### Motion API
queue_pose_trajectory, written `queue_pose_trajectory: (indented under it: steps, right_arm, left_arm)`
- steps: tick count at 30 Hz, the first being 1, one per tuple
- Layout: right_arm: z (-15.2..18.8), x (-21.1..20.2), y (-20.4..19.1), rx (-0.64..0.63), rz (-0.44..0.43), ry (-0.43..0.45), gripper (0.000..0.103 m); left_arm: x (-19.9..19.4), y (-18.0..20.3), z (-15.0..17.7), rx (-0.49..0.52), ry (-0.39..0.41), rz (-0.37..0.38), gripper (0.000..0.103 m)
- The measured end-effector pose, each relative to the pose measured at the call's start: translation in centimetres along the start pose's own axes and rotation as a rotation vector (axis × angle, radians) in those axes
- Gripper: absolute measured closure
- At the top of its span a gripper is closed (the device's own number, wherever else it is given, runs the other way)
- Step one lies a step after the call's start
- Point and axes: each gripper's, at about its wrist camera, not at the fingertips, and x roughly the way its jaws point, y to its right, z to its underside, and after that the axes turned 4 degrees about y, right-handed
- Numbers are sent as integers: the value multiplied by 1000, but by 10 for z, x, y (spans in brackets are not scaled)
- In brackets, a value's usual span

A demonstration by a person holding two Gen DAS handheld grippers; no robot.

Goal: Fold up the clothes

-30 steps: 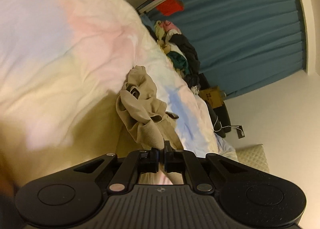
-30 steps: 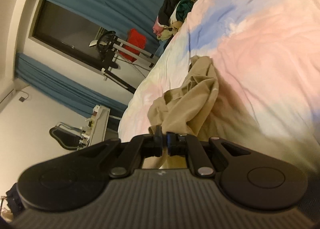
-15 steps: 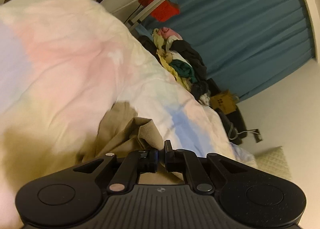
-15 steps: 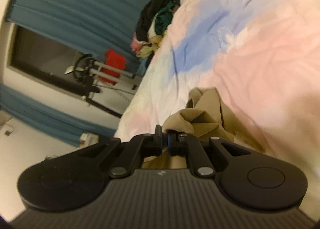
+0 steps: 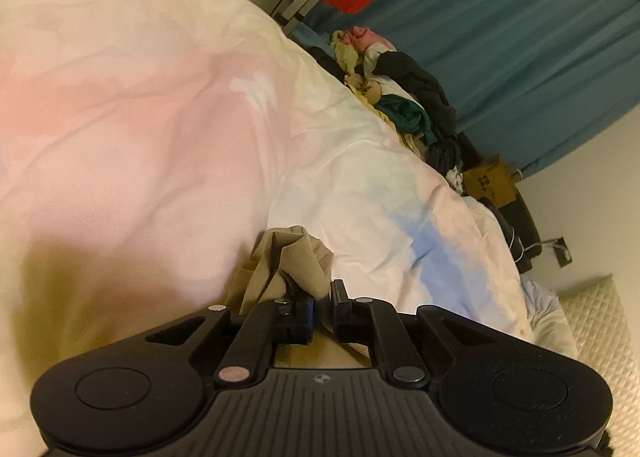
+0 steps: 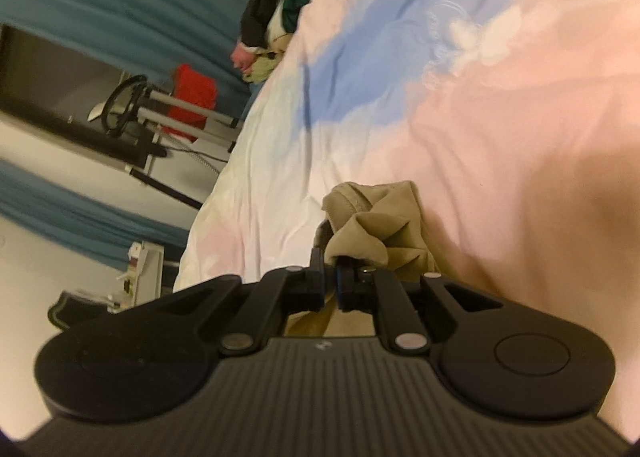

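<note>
A tan garment (image 5: 292, 261) is bunched at my left gripper (image 5: 323, 299), whose jaws are shut on a fold of it just above a pastel duvet (image 5: 160, 129). In the right wrist view the same tan garment (image 6: 380, 225) is pinched in my right gripper (image 6: 330, 277), also shut, over the duvet (image 6: 500, 117). Most of the garment hangs below the grippers and is hidden by them.
A pile of mixed clothes (image 5: 404, 105) lies at the far edge of the bed, also in the right wrist view (image 6: 280, 5). Blue curtains (image 5: 520, 37), a metal rack with a red item (image 6: 192, 97), a cardboard box (image 5: 490, 183) and a pillow (image 5: 600, 337) stand around the bed.
Both grippers have lifted and tilted, still holding the tan garment. Less of the garment shows in front of the jaws, and more bare duvet is in view.
</note>
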Motion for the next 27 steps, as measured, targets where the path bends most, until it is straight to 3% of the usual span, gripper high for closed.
queue_pose_trajectory:
  steps: [2,4,5,6,7,8,12,13,15,16,21,27]
  right_arm:
    - [2,-4,-6,-49,1,3,91]
    - [6,-10,-13,-104,2,2,88]
    - [9,-15,-16,-131,-3,1,80]
    - [13,-20,-20,-157,-15,1,65]
    - [17,-25,-23,-181,-29,0,56]
    - [21,-29,-25,-201,-47,1,42]
    - [37,-45,-41,-343,-62,45,41]
    - [40,-46,-47,-395,-51,56,44]
    - [42,-37,-51,-468,-17,46,73]
    - [42,-31,-52,-496,3,38,77]
    - [40,16,-56,-671,129,53,79]
    - [43,55,-45,-712,165,30,80]
  left_arm:
    - [-6,8,2,62,9,-5,77]
    - [-15,19,5,132,26,-8,39]
    - [-20,25,8,175,37,-8,32]
    - [-27,32,11,226,60,-13,21]
    - [-34,39,15,278,83,-19,17]
    - [-40,44,19,325,106,-25,16]
    - [-50,52,29,411,129,-36,14]
    - [-48,51,29,418,127,-44,14]
    - [-38,47,29,435,112,-65,14]
    - [-33,45,29,447,104,-78,14]
    - [0,37,35,520,57,-146,14]
    - [26,24,48,563,33,-179,15]
